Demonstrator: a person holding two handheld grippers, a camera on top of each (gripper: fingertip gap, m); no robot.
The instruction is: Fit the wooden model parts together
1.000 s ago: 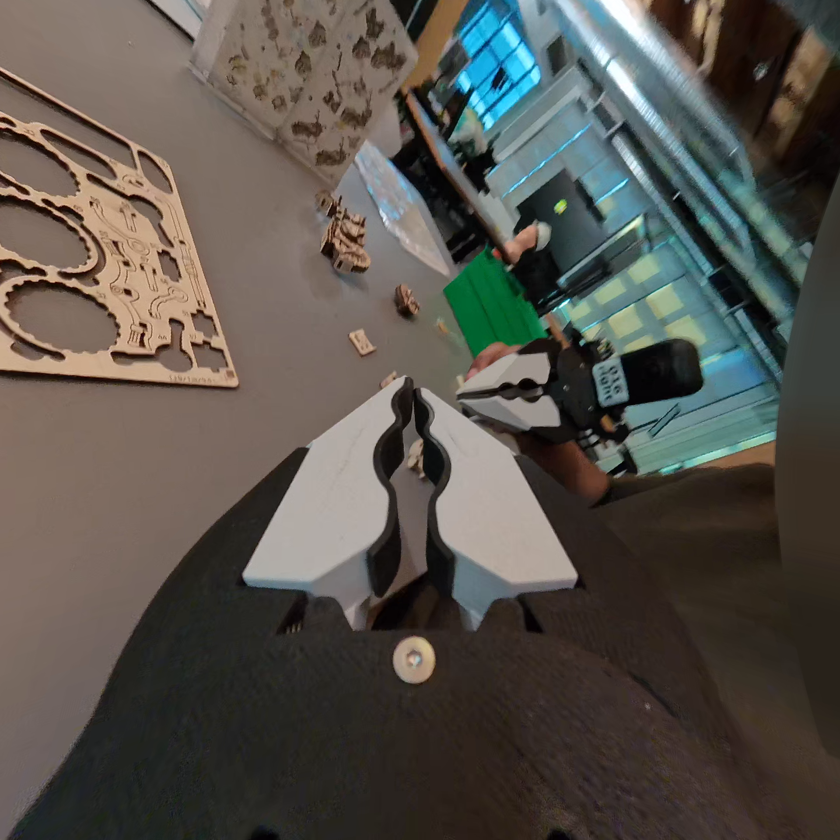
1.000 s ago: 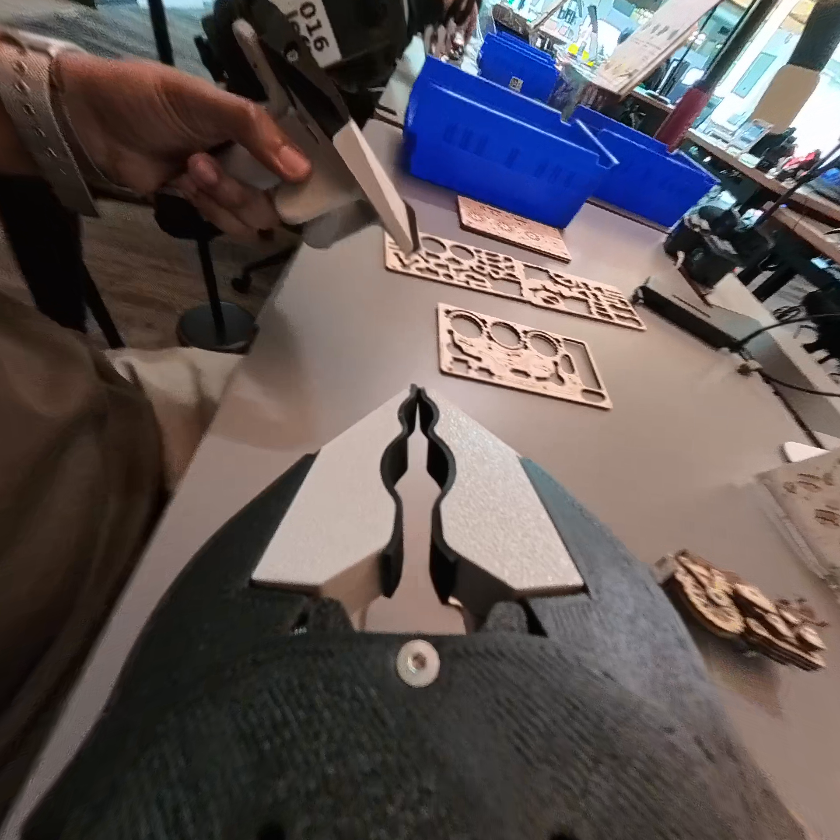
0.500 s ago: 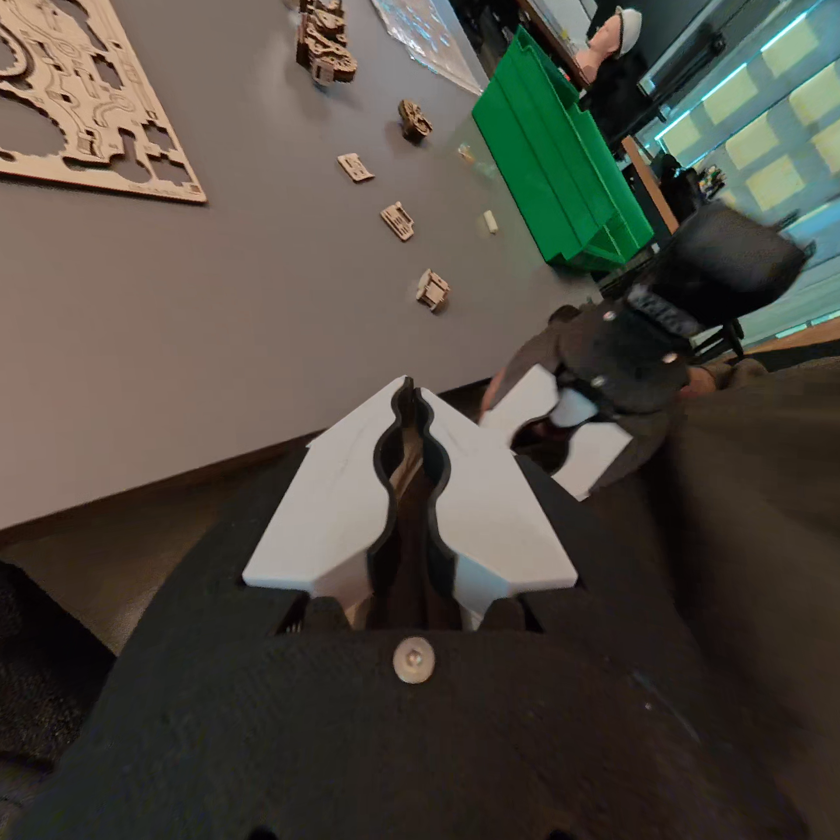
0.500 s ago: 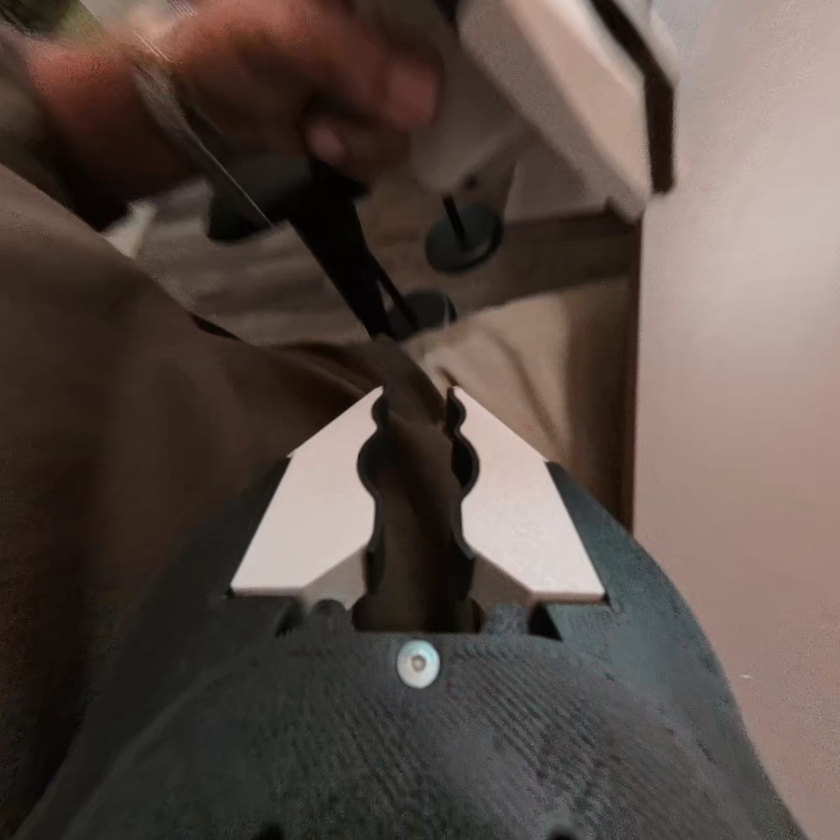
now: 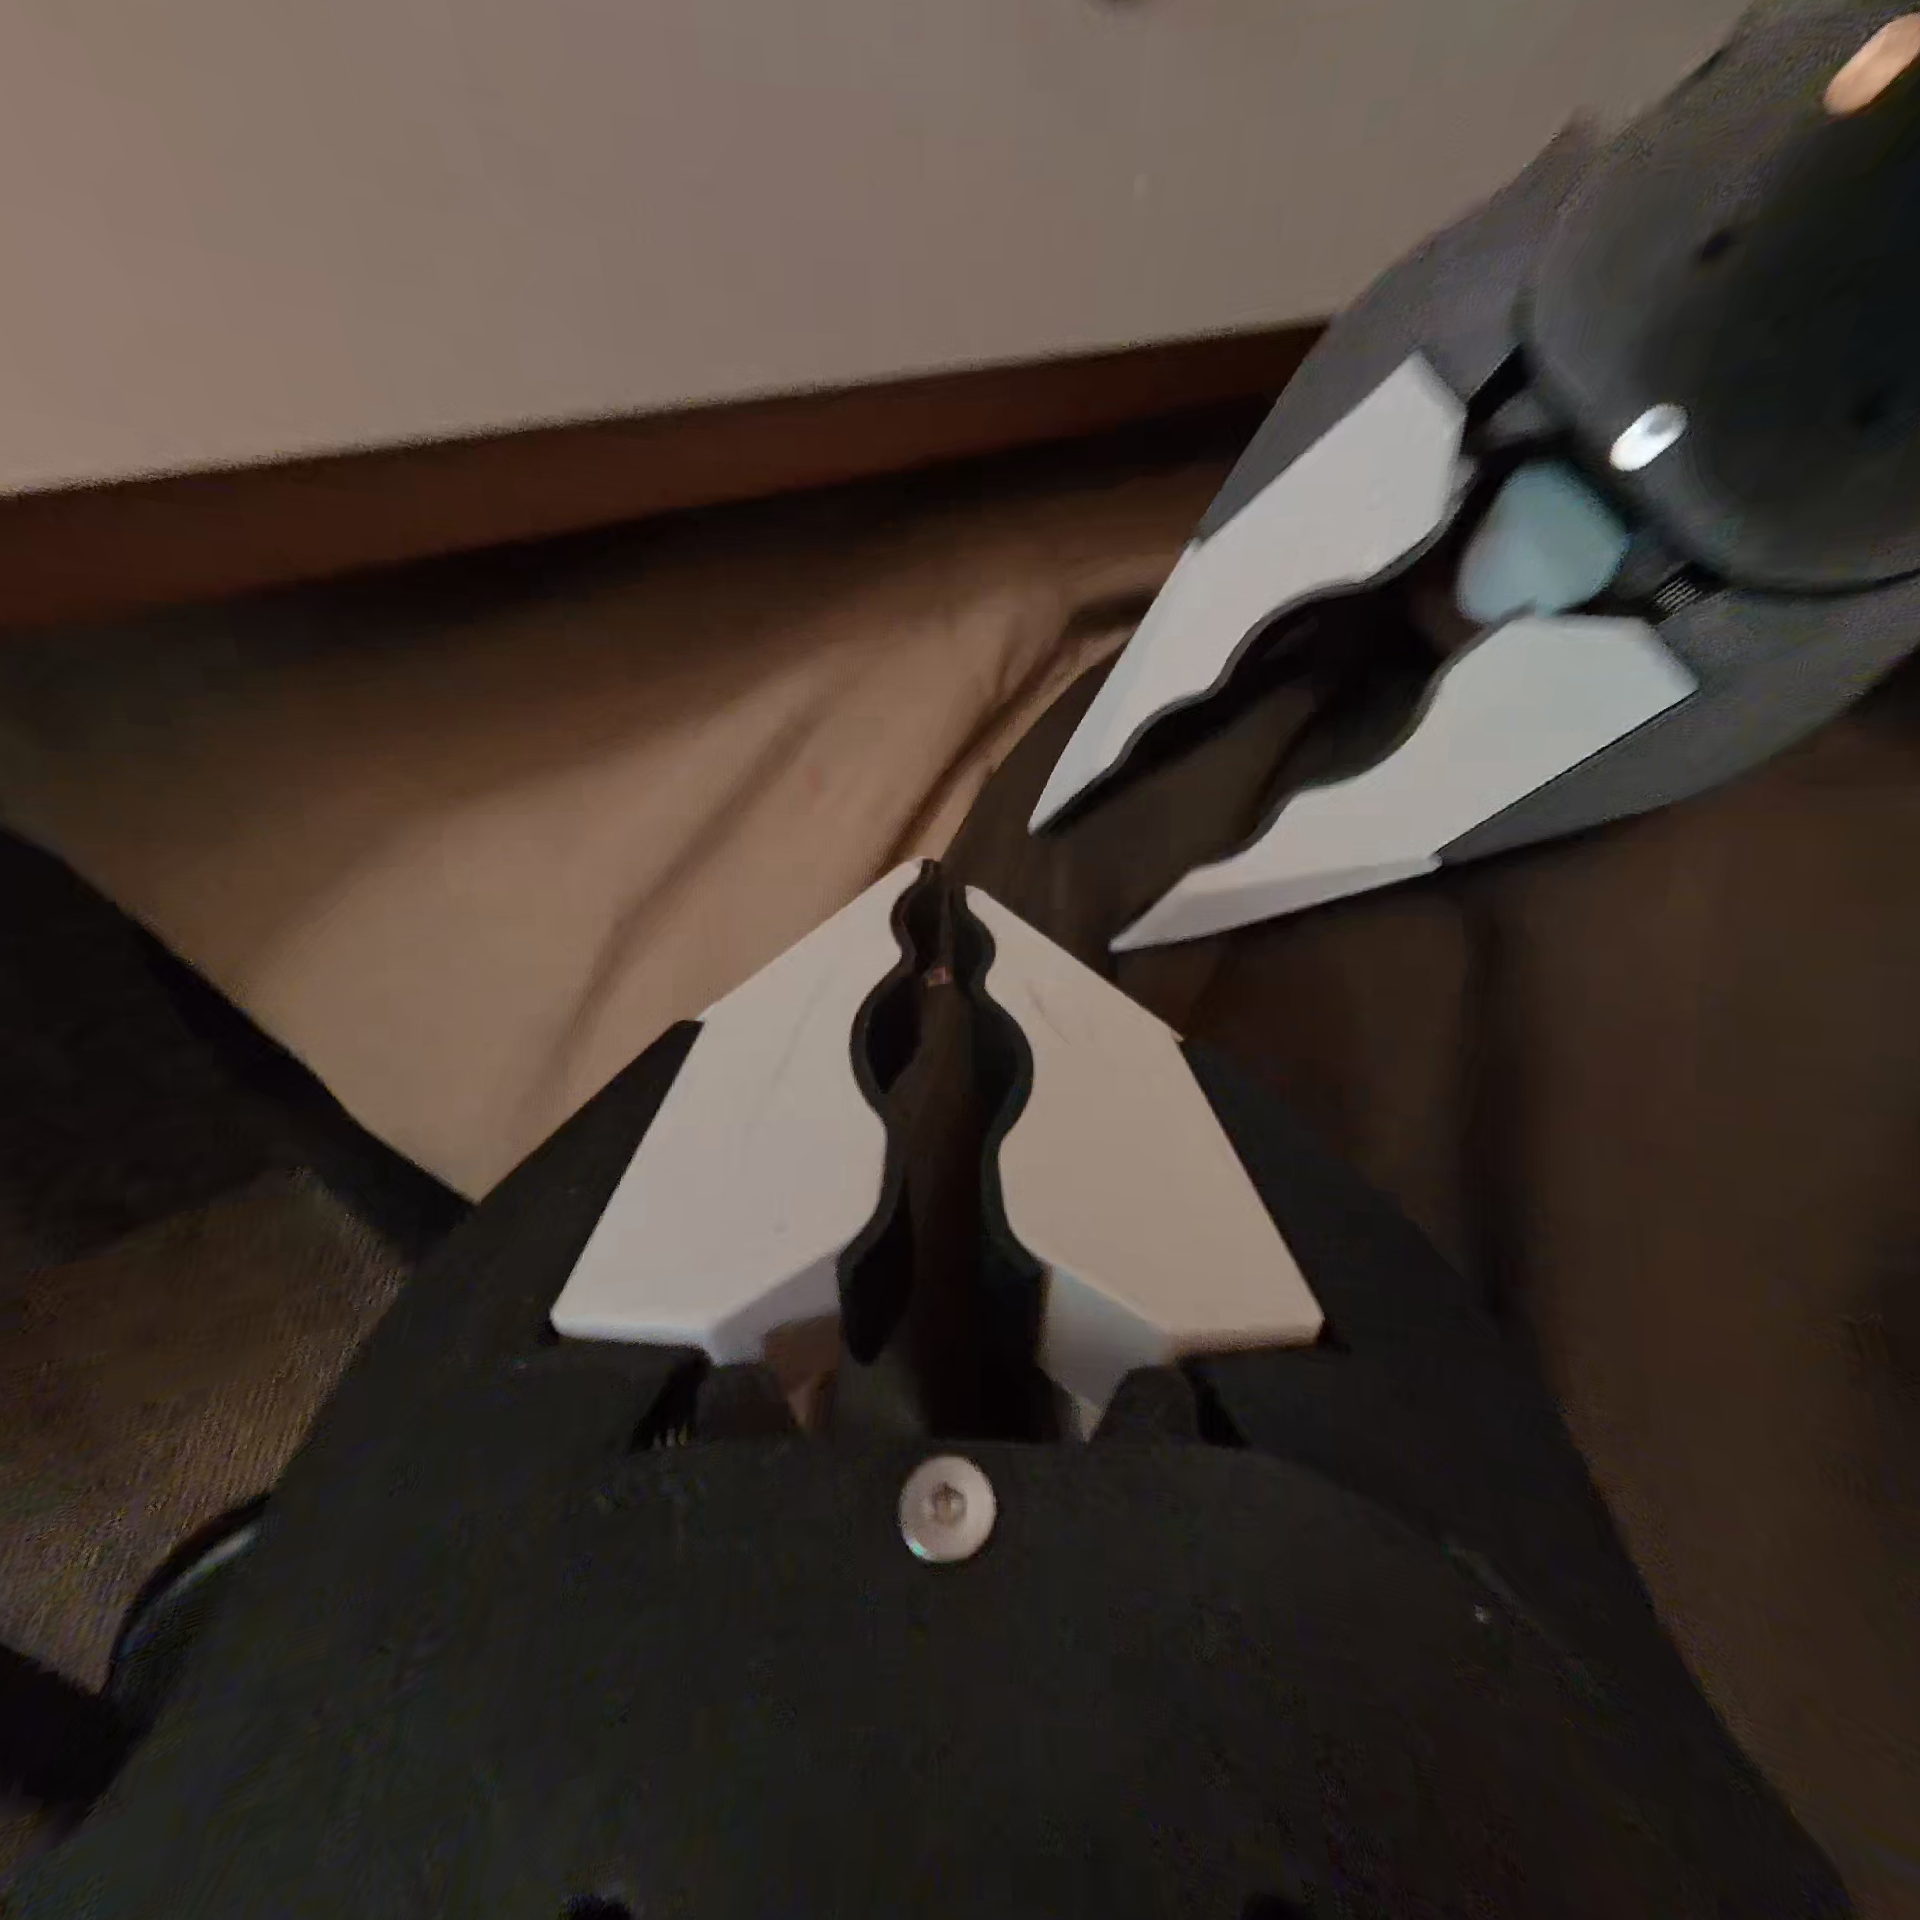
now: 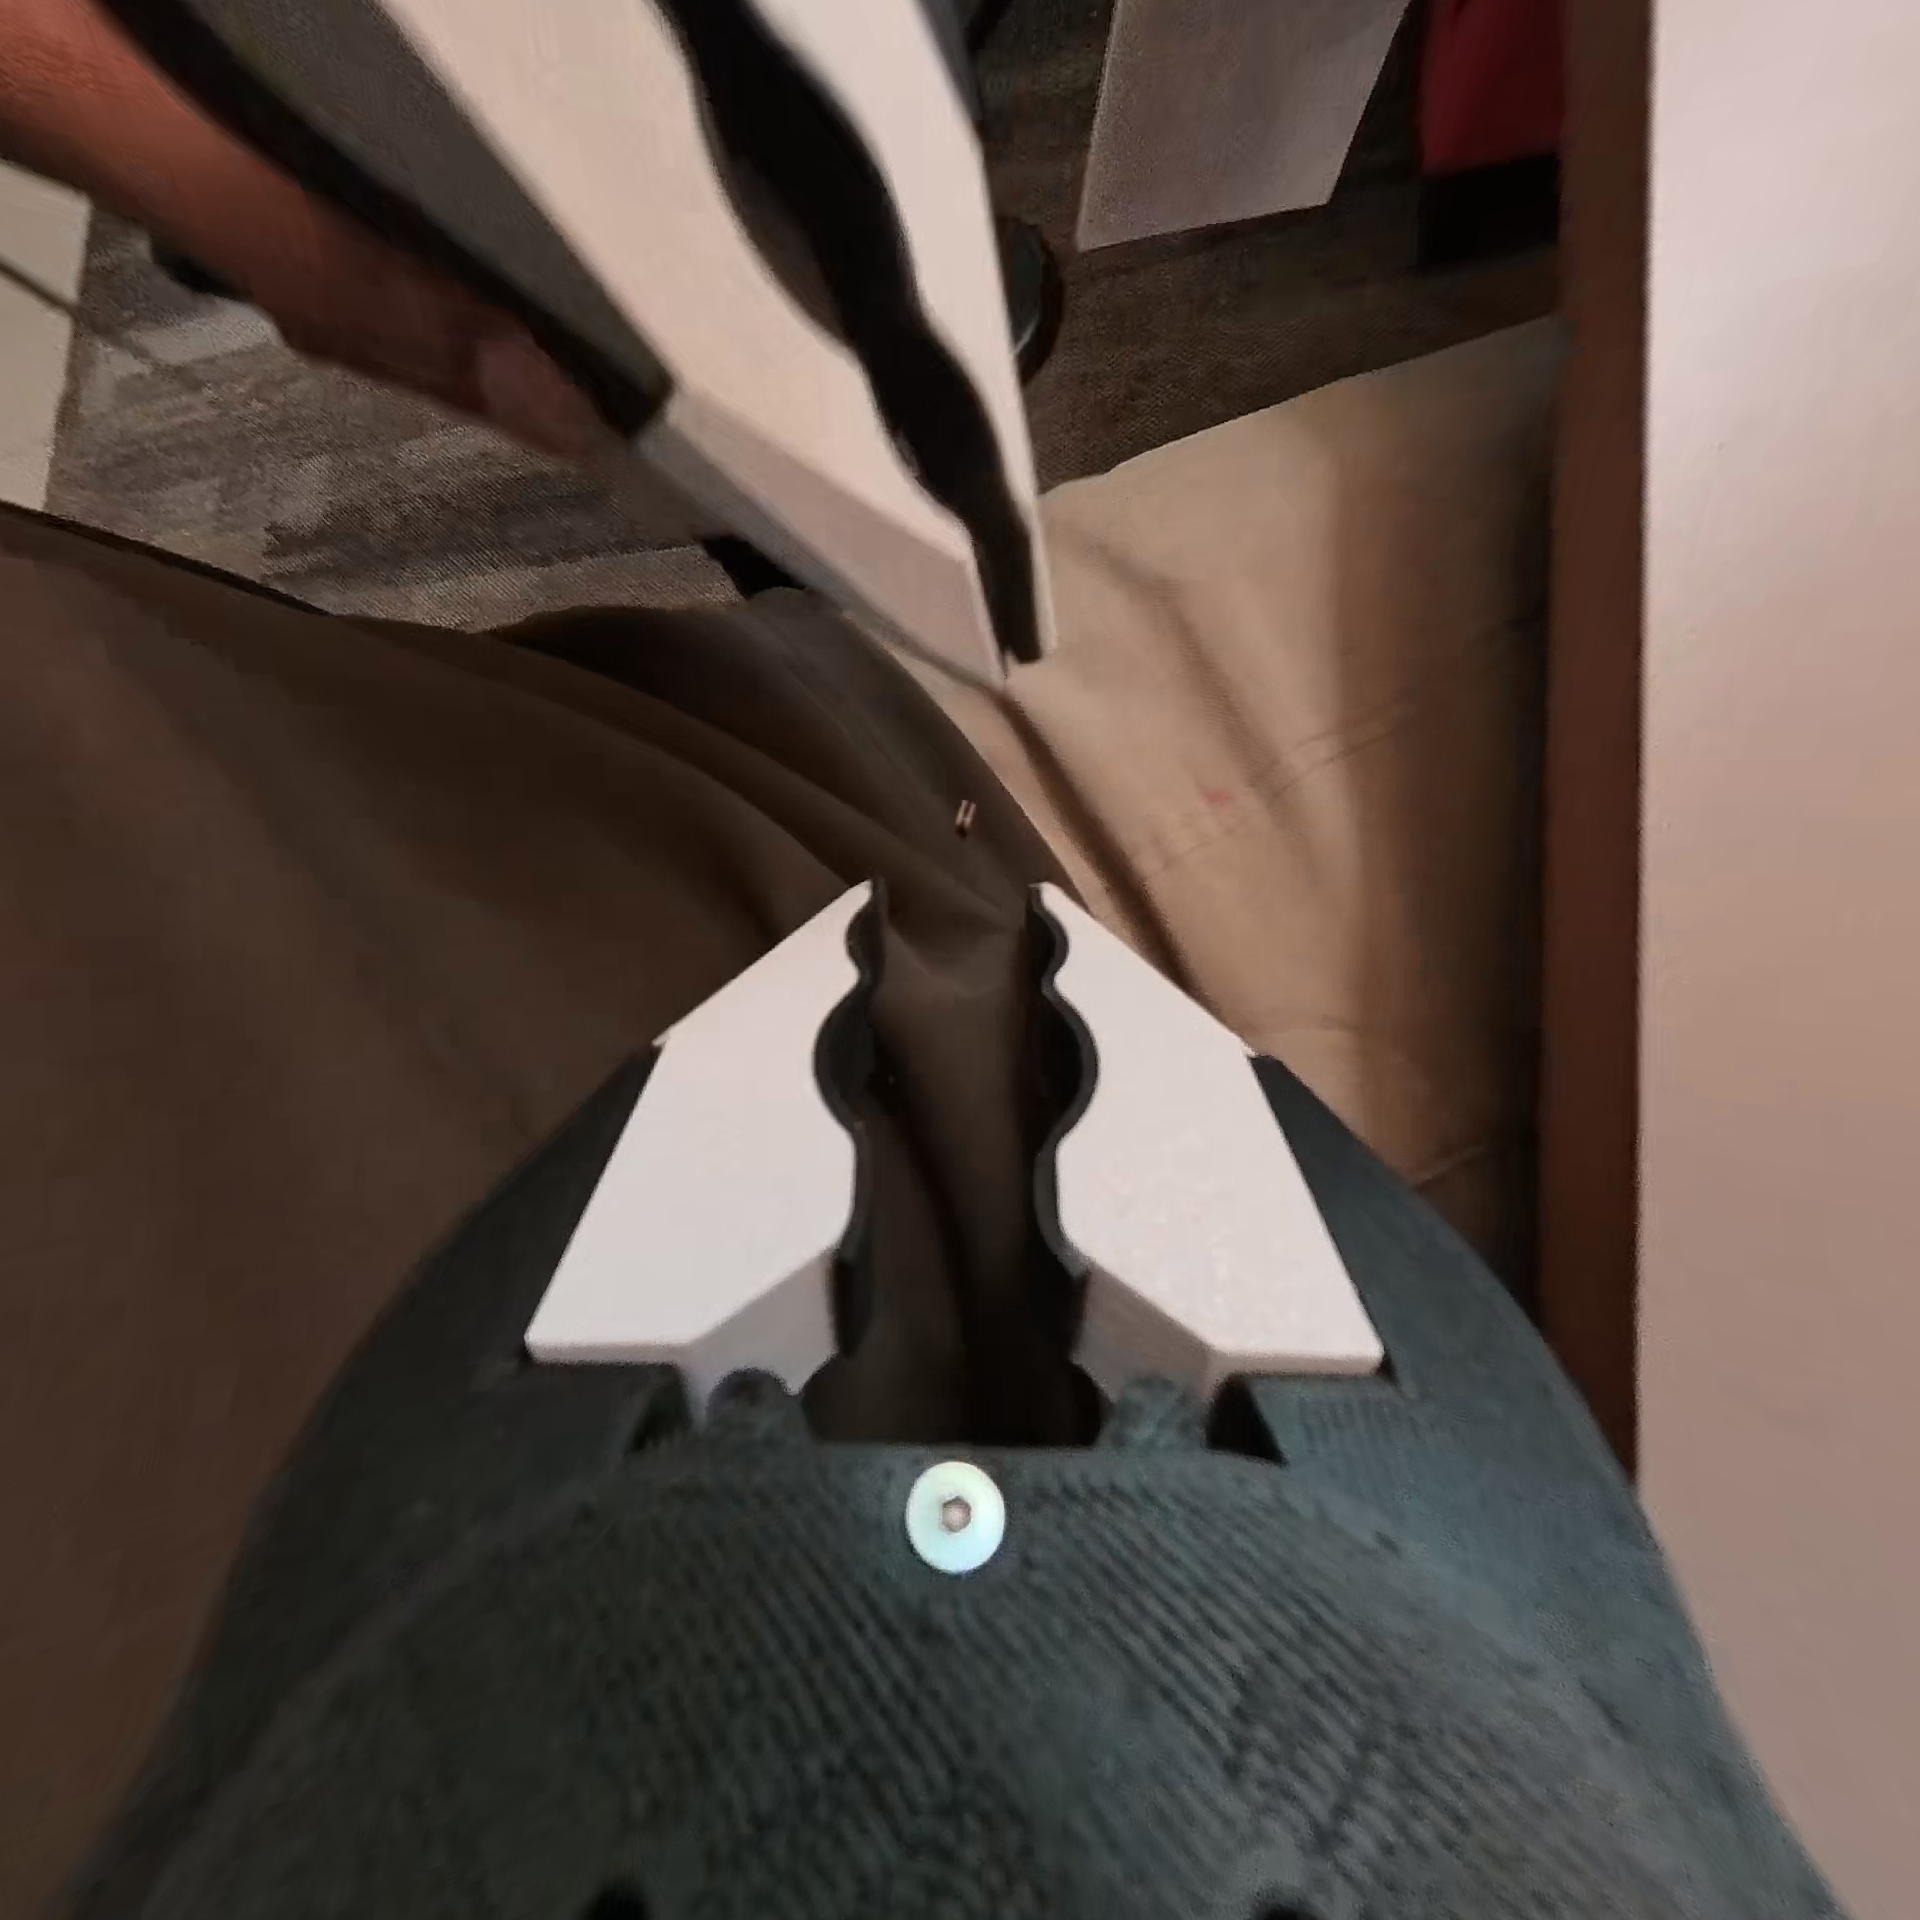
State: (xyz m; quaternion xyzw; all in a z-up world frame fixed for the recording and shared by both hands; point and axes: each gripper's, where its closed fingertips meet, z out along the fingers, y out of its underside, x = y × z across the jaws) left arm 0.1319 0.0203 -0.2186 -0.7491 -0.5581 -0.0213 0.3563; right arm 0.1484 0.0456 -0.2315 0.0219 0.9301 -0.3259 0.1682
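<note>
While both claws hung off the near side of the worktop (image 5: 727,208), neither camera caught a single wooden model part — the parts lay outside both views. In the left wrist view the pale worktop filled the top of the frame, its brown front edge (image 5: 623,457) running across with open room below it, over a person's lap in tan trousers (image 5: 540,810) and a dark brown garment (image 5: 1662,1143). In the right wrist view the same brown edge (image 6: 1590,727) stood upright along the right side, with carpeted floor (image 6: 312,457) showing at upper left.

The left claw (image 5: 940,883) pointed down toward the lap, its tips nearly closed on a narrow slit; a thin dark shape sat in the slit, but whether it was gripped or merely fabric behind could not be told. The right claw (image 6: 951,904) was parted by a clear gap and held nothing, dark cloth showing through. It appeared again at the upper right of the left wrist view (image 5: 1081,883), angled down and leftward, tips apart and close beside the left claw's. A hand (image 6: 343,270) — blurred — gripped the left claw's body at the upper left of the right wrist view.
</note>
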